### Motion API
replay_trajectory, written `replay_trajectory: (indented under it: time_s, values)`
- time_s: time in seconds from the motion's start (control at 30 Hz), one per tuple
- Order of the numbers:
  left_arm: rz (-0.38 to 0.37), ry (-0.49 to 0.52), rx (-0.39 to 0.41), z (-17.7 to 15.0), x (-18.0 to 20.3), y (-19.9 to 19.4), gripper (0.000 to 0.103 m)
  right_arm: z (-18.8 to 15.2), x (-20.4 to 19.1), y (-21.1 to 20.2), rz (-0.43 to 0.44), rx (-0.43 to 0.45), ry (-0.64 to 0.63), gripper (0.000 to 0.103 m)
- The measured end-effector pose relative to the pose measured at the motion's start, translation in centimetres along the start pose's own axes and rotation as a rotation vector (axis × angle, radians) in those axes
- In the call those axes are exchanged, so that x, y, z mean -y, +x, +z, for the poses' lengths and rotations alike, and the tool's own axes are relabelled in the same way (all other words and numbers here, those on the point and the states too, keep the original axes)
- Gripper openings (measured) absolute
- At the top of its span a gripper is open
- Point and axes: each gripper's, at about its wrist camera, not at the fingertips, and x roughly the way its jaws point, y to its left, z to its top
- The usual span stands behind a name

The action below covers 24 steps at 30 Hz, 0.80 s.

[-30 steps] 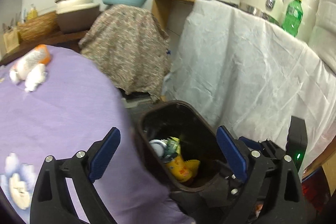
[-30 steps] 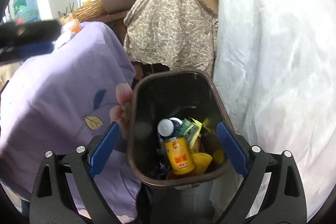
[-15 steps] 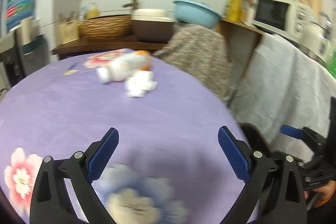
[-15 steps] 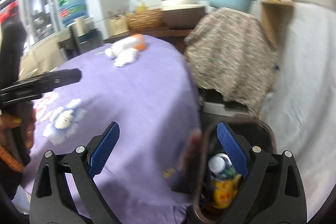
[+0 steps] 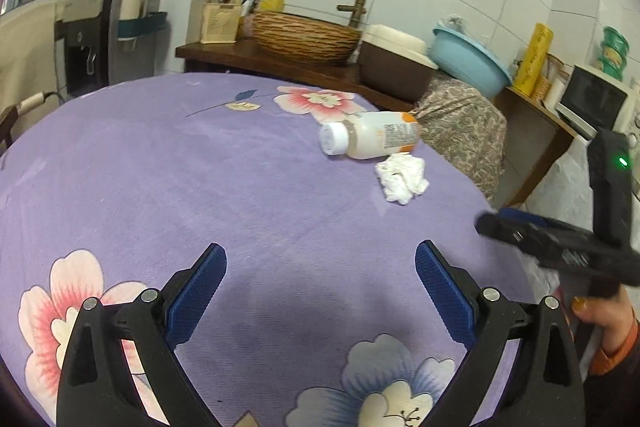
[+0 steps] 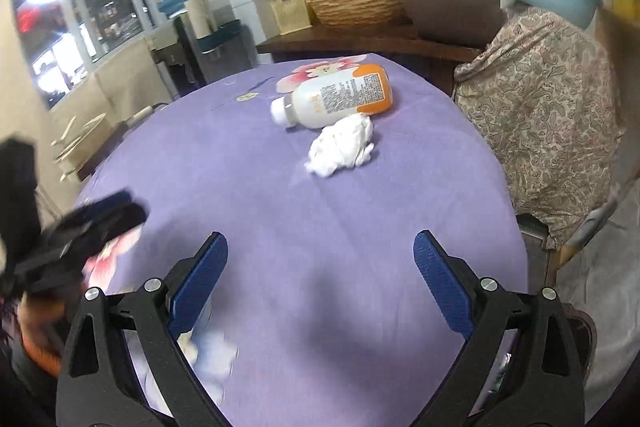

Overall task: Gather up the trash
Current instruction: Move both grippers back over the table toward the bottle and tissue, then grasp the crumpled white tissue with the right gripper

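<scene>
Trash on the purple cloth (image 5: 248, 195) numbered two: one bottle (image 5: 370, 140) on its side and one tissue wad (image 5: 401, 177) touching it. A second earlier both cameras faced the bin; now the left gripper (image 5: 320, 291) and right gripper (image 6: 320, 287) hung spread, empty, over the cloth.

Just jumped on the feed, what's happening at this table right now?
A person holds a gripper in each hand over a table with a purple floral cloth. The left gripper and right gripper are both open and empty. Two pieces of trash lie on the cloth ahead of them: a white bottle with an orange base, on its side, and a crumpled tissue just in front of it. Neither has been picked up yet.
</scene>
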Motion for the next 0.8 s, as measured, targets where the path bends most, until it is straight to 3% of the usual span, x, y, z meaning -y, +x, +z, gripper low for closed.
replay_trajectory:
  time_s: [0.13, 0.27, 0.43, 0.57, 0.63, 0.67, 0.73, 0.8]
  values:
    - [0.022, 0.004, 0.041, 0.2, -0.5, -0.9, 0.094, 2.7, 0.0, 4.3, -0.03, -0.053, 0.039, 0.093]
    - [0.025, 0.006, 0.047, 0.2, -0.7, -1.1, 0.094, 4.9, -0.6, 7.2, -0.065, -0.046, 0.06, 0.093]
    - [0.041, 0.011, 0.04, 0.0, -0.6, -0.8, 0.095, 5.7, -1.3, 10.0, -0.187, -0.025, 0.058, 0.092]
    - [0.052, 0.027, 0.045, -0.1, -0.4, -0.7, 0.095, 5.6, -1.7, 11.6, -0.24, -0.054, 0.023, 0.072]
    - [0.063, 0.035, 0.046, -0.1, -0.4, -0.6, 0.096, 5.3, -1.7, 12.4, -0.255, -0.077, 0.008, 0.053]
    - [0.06, 0.034, 0.046, -0.1, -0.4, -0.6, 0.096, 5.3, -1.6, 12.5, -0.263, -0.079, 0.006, 0.052]
    - [0.052, 0.024, 0.044, 0.2, -0.6, -0.5, 0.096, 5.3, -1.4, 11.5, -0.255, -0.042, 0.015, 0.04]
    - [0.042, 0.014, 0.041, 1.0, -0.7, 0.0, 0.096, 4.9, -1.3, 10.4, -0.25, -0.002, 0.009, 0.038]
